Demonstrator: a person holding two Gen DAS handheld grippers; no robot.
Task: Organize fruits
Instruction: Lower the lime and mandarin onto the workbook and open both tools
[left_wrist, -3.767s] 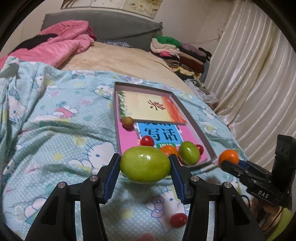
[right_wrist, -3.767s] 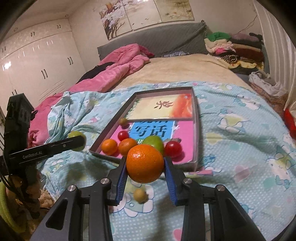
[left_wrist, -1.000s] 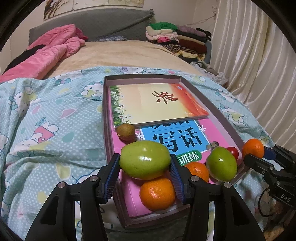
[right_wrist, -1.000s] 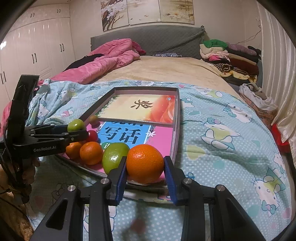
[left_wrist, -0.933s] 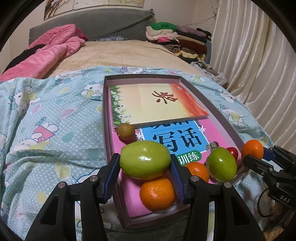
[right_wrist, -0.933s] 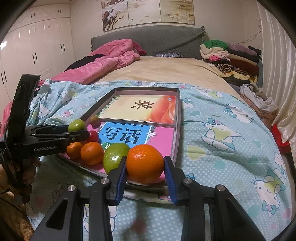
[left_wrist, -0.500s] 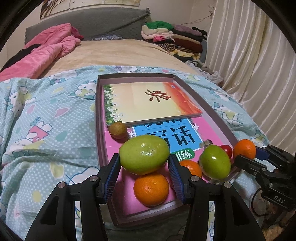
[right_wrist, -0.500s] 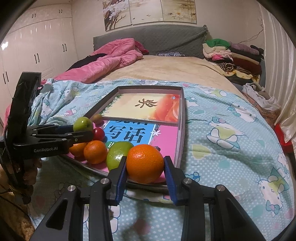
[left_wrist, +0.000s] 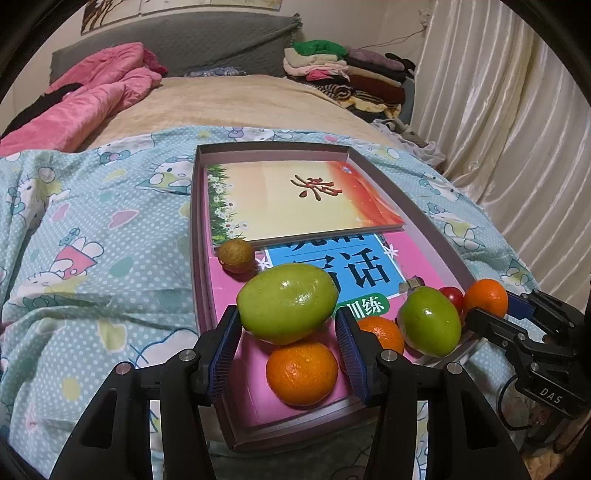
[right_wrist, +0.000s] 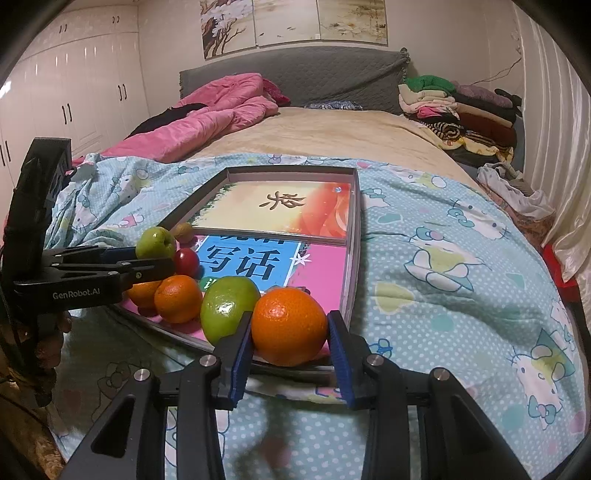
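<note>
Pinching hand-held grippers: left (left_wrist: 287, 334) on green fruit (left_wrist: 287, 303) half-hiding tangerine (left_wrist: 302, 373), right (right_wrist: 290, 345) on orange (right_wrist: 290, 326).

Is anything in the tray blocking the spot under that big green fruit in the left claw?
Yes. An orange lies in the grey tray directly below the green fruit clamped by the left gripper.

Home bedroom. Wide bed (right_wrist: 332, 136) fills the middle of the frame, with grey padded headboard (right_wrist: 295, 77) at upper centre. Rumpled pink quilt (right_wrist: 207, 122) left of centre; cartoon-cat print blue cover (right_wrist: 443, 258) across the lower half. Folded clothes stacked (right_wrist: 458, 107) at upper right. White built-in wardrobe doors (right_wrist: 74, 99) along upper left. Three-panel painting (right_wrist: 295, 22) along the top edge. Pale pleated curtains (left_wrist: 498, 110) down the right side.
</note>
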